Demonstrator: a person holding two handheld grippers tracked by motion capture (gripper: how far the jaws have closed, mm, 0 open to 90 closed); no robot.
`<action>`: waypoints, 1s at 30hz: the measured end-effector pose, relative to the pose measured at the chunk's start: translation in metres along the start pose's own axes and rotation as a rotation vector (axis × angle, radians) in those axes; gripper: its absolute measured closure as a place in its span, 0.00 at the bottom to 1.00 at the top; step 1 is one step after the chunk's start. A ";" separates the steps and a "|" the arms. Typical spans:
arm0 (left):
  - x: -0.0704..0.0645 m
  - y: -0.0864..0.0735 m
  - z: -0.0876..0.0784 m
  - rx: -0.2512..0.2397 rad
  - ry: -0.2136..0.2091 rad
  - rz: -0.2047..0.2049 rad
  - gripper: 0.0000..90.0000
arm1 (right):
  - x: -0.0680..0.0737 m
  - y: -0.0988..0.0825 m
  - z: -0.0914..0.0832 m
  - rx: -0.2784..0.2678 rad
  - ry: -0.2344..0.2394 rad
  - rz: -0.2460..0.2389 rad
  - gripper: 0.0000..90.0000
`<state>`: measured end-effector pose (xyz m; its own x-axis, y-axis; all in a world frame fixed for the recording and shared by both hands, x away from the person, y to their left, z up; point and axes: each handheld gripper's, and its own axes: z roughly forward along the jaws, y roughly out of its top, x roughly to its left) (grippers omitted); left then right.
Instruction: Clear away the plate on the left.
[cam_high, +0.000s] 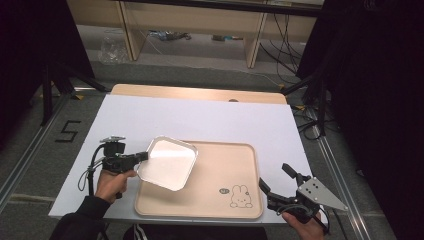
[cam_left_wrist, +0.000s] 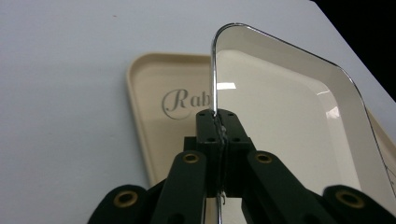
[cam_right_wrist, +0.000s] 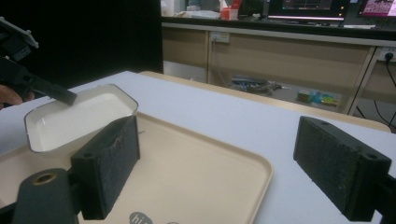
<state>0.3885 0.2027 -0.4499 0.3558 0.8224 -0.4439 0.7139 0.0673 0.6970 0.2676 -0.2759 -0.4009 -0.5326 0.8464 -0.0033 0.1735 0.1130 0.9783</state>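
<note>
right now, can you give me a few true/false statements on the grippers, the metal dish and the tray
1. The left gripper is shut on the metal dish rim. True.
2. The right gripper is holding the beige tray. False: it is open, off the tray's right side, holding nothing.
3. The dish lies flat on the tray. False: it is tilted, its far edge raised.
4. A rabbit drawing marks the tray. True.
5. The dish holds food. False: it looks empty.

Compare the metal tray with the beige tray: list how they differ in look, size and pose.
1. The metal tray is shiny and silvery; the beige tray is matte with a rabbit print.
2. The metal tray is clearly smaller than the beige tray.
3. The metal tray is tilted, its rim pinched in the left claw; the beige tray lies flat on the table.
Both are shallow, round-cornered rectangles.
</note>
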 end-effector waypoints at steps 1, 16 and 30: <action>-0.003 -0.001 0.002 0.004 -0.006 0.003 0.98 | 0.000 0.000 0.000 -0.001 0.000 -0.003 0.17; -0.023 -0.007 0.021 0.060 -0.029 0.049 0.98 | 0.000 0.000 0.001 -0.006 0.001 -0.004 0.17; -0.050 -0.020 0.050 0.153 -0.059 0.108 0.98 | 0.000 0.000 0.000 0.001 -0.001 0.001 0.17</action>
<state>0.3869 0.1320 -0.4696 0.4674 0.7851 -0.4065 0.7512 -0.1102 0.6508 0.2676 -0.2761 -0.4010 -0.5320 0.8468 -0.0028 0.1750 0.1132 0.9780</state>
